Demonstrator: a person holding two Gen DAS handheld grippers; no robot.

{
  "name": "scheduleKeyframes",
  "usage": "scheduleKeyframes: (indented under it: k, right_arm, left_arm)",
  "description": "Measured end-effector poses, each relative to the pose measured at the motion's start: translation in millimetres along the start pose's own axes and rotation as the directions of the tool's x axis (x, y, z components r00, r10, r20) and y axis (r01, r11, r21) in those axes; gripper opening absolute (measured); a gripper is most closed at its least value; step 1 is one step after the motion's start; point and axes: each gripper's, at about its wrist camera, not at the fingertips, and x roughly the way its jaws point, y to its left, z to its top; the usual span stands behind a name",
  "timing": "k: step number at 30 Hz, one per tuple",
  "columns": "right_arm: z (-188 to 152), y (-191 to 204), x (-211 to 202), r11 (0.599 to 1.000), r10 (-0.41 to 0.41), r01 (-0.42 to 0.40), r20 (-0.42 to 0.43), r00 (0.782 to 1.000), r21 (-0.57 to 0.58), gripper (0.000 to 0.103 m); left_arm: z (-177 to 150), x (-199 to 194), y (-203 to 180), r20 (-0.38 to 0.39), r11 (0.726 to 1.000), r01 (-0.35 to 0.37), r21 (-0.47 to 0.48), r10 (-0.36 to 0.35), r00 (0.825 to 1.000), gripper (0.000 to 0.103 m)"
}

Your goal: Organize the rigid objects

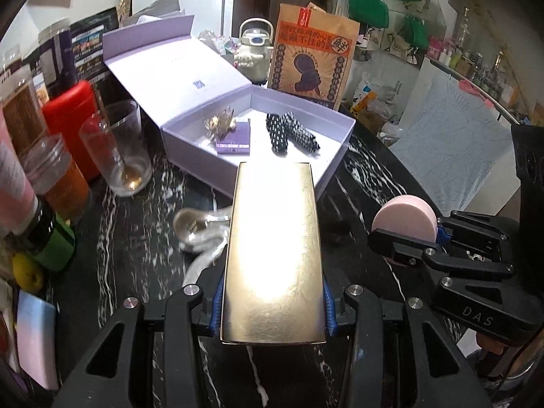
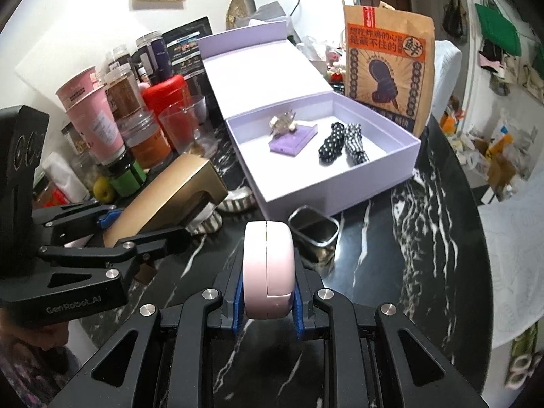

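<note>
My left gripper (image 1: 272,309) is shut on a long gold box (image 1: 272,248) and holds it above the black marble table, its far end near the front wall of the open lilac box (image 1: 200,159). The gold box also shows in the right wrist view (image 2: 170,200). My right gripper (image 2: 267,302) is shut on a round pink compact case (image 2: 268,268), held on edge; it also shows in the left wrist view (image 1: 404,221). The lilac box (image 2: 340,190) holds a small purple box (image 2: 292,139), a gold brooch (image 2: 282,122) and two black dotted hair ties (image 2: 343,142).
A small black metal cup (image 2: 314,234) stands just ahead of the right gripper. A clear glass (image 1: 117,146), a red canister (image 1: 74,119), jars and pink cups (image 2: 91,108) crowd the left side. A brown paper bag (image 2: 387,64) stands behind the lilac box. Silver wrapping (image 1: 200,234) lies under the gold box.
</note>
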Motion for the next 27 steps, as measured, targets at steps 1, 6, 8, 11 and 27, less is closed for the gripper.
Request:
scheduleKeyframes:
  k: [1, 6, 8, 11, 27]
  right_arm:
    - [2, 0, 0, 1.000, 0.001, -0.001, 0.001, 1.000, 0.000, 0.022]
    - [11, -7, 2, 0.999, 0.028, -0.028, -0.002, 1.000, 0.023, 0.022]
    - [14, -8, 2, 1.000, 0.015, -0.015, 0.000, 1.000, 0.017, 0.022]
    - [20, -9, 1, 1.000, -0.007, 0.007, 0.012, 1.000, -0.002, 0.022]
    - [54, -35, 7, 0.999, -0.028, 0.029, 0.030, 0.999, -0.030, 0.022]
  left_arm:
    - [3, 0, 0, 0.003, 1.000, -0.001, 0.004, 0.001, 1.000, 0.043]
    - [16, 2, 0, 0.013, 1.000, -0.001, 0.016, 0.001, 1.000, 0.043]
    - [20, 4, 0, 0.014, 1.000, 0.007, 0.018, -0.008, 1.000, 0.043]
    - [28, 9, -1, 0.020, 0.999, 0.009, 0.031, -0.010, 1.000, 0.043]
    - [68, 35, -8, 0.024, 0.997, 0.047, 0.056, -0.049, 0.999, 0.043]
